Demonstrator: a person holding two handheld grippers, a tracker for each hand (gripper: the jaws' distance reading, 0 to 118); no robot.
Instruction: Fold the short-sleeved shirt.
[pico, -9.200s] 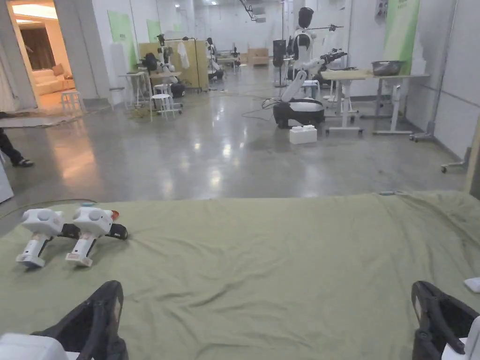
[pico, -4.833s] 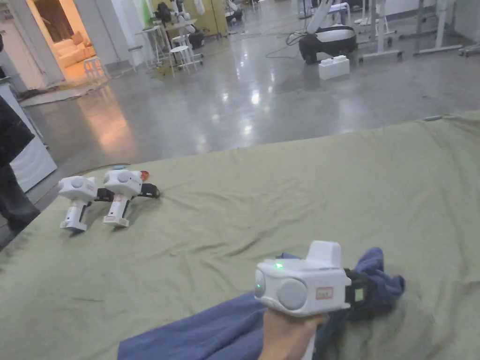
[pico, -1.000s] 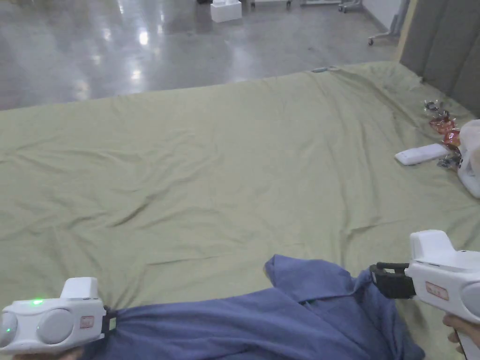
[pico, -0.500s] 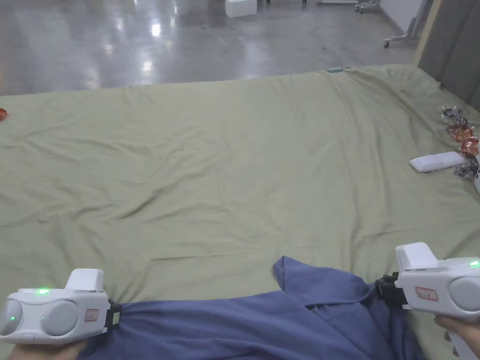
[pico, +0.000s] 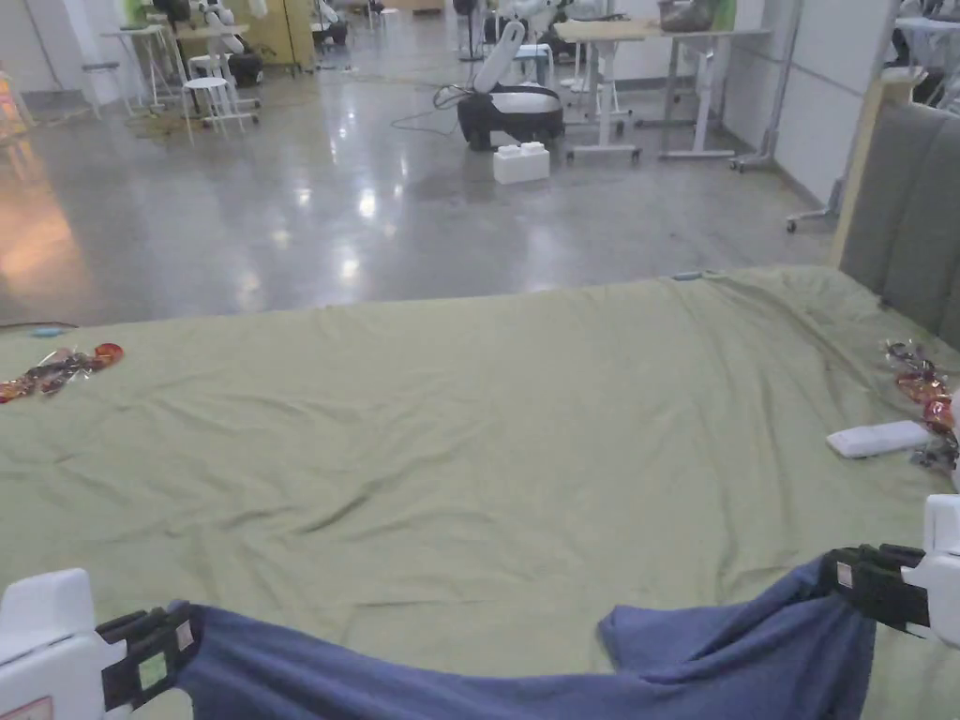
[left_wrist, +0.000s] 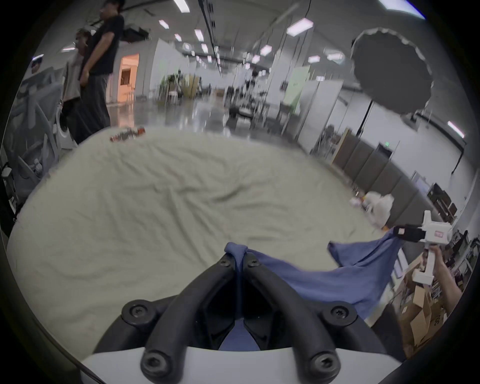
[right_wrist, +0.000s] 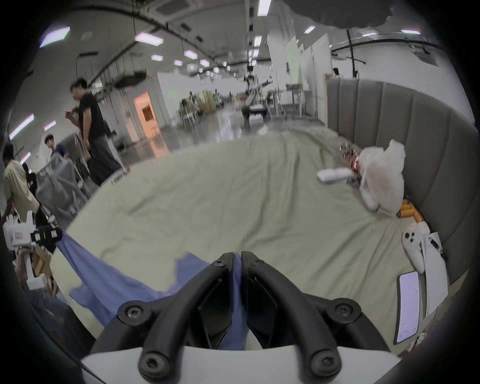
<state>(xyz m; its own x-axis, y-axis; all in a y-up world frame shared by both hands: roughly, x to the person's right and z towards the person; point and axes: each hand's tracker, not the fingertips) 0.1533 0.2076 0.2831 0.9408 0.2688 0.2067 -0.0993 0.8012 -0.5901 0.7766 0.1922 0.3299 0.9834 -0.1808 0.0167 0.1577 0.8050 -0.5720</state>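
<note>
Shirt (pico: 525, 680) stretched between left claw (left_wrist: 240, 259) and right claw (right_wrist: 237, 258), both clamped on its fabric.

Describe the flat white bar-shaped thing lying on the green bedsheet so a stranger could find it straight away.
Start at the wide olive-green bedsheet and follow it to its right side, near the grey padded headboard. There lies the flat white bar-shaped object, beside a cluster of shiny red wrappers. It is plain, smooth and white, whereas the wrappers are crinkled and colourful.
</note>
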